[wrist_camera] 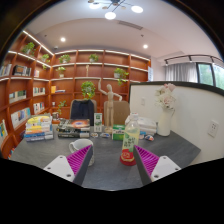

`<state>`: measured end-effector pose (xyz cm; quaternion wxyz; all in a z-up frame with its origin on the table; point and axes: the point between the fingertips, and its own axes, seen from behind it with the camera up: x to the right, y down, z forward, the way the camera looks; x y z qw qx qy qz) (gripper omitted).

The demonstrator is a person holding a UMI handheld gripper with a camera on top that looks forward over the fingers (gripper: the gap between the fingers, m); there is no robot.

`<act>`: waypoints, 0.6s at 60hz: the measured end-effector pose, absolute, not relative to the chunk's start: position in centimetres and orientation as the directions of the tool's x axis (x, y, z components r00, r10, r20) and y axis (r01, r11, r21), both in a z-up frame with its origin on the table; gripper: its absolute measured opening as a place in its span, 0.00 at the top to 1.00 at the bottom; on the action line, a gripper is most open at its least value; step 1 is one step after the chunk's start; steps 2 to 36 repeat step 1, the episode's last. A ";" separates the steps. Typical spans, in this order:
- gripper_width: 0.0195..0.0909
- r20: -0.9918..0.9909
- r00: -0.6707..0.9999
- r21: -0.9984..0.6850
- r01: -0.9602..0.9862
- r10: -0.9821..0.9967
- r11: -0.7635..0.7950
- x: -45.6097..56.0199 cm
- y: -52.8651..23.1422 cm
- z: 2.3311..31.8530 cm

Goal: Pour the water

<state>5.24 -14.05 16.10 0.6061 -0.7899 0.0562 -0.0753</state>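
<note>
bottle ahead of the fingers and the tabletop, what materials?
Bottle: probably clear plastic; background shows through it, standing upright beyond the open gripper. Tabletop: smooth dark grey, likely laminate or painted board; faint sheen, no grain visible. Shelves: reddish wood look.

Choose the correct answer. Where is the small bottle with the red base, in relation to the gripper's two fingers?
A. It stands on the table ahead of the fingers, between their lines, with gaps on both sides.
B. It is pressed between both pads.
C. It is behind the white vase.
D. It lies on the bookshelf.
A: the small bottle stands upright on the grey table just beyond the open gripper, touched by neither pad.
</note>
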 end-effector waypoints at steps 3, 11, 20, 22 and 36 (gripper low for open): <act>0.12 0.054 0.982 -0.966 0.005 -0.181 -0.259 5.2 -14.1 16.1; 0.12 0.054 0.982 -0.966 0.005 -0.181 -0.259 5.2 -14.1 16.1; 0.12 0.054 0.982 -0.966 0.005 -0.181 -0.259 5.2 -14.1 16.1; 0.12 0.054 0.982 -0.966 0.005 -0.181 -0.259 5.2 -14.1 16.1; 0.12 0.054 0.982 -0.966 0.005 -0.181 -0.259 5.2 -14.1 16.1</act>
